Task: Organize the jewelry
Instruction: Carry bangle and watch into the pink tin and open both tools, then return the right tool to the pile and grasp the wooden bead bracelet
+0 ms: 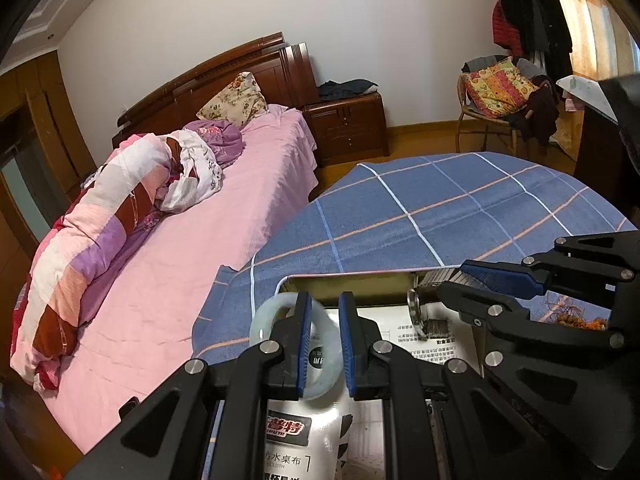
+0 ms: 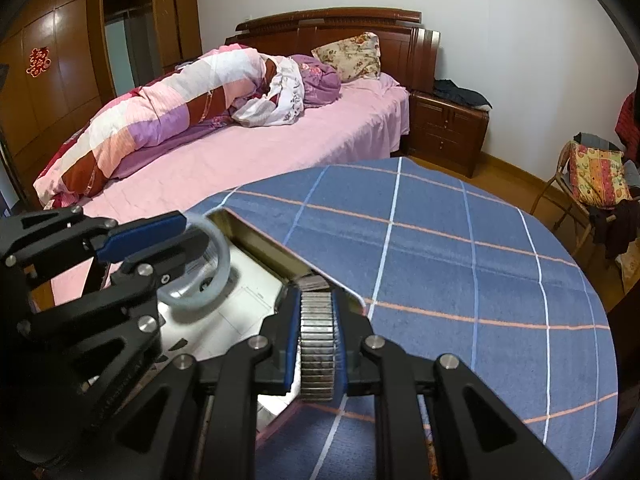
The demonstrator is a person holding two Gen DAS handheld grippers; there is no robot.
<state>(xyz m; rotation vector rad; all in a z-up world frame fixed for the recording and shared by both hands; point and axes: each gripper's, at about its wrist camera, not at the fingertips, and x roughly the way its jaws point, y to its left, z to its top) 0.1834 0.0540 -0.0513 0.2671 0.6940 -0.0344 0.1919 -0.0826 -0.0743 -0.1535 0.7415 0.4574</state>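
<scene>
While both tools work over the table:
Box [image 1: 352,280]: shallow, open, set on the blue checked tablecloth [image 1: 440,208]; lined with printed paper [image 1: 432,340].
Bangle [image 1: 320,384]: pale jade, lifted above the box floor, clamped between the left gripper [image 1: 323,344] pads.
Watch [image 2: 317,344]: metal link band, pinched edge-on by the right gripper [image 2: 317,344] at the box's far corner.
Pose: left gripper level over the box; right gripper just beside it, angled inward.
</scene>
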